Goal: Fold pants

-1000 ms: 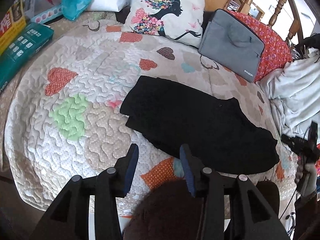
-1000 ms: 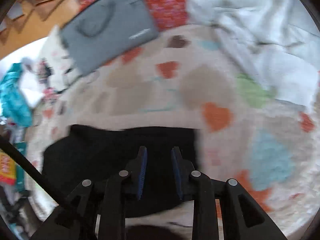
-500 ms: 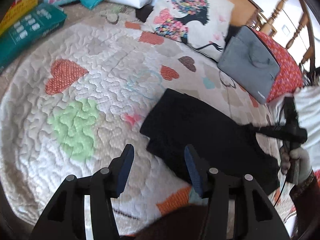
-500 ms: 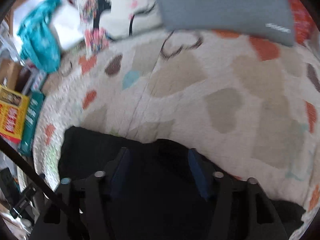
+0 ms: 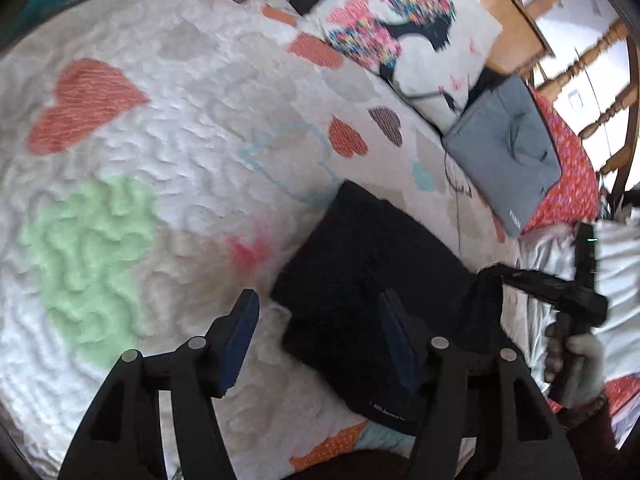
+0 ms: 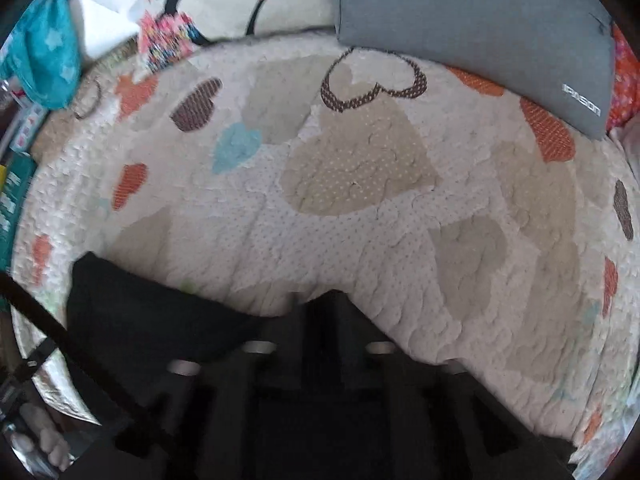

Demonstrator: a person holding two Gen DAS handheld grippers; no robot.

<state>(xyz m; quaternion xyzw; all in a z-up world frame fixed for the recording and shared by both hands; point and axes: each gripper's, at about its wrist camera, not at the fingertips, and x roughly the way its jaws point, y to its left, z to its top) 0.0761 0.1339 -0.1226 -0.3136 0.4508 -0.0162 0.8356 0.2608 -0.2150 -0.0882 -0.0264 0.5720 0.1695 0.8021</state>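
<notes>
- Black pants (image 5: 372, 280), already partly folded, lie on the heart-patterned quilt (image 5: 168, 152) of the bed, at about 4 o'clock from the quilt's middle in the left wrist view
- Left gripper (image 5: 320, 332): jaws spread wide and holding nothing, poised over the near-left corner of the pants
- Right gripper (image 5: 500, 276): seen from the left wrist view at 3 o'clock, jaws closed on a pinch of the pants' far edge, which rises off the quilt; its own view is too dark and blurred at the tips to confirm this
- Step in hand, as judged: fold one end over; the left jaws should take the matching corner, both corners rise level, and the cloth be laid edge to edge without dragging the lower layers
- Legible writing: a white logo on the grey laptop sleeve (image 6: 480, 28), apparently "IPASON"; a small label on the pants is unreadable
</notes>
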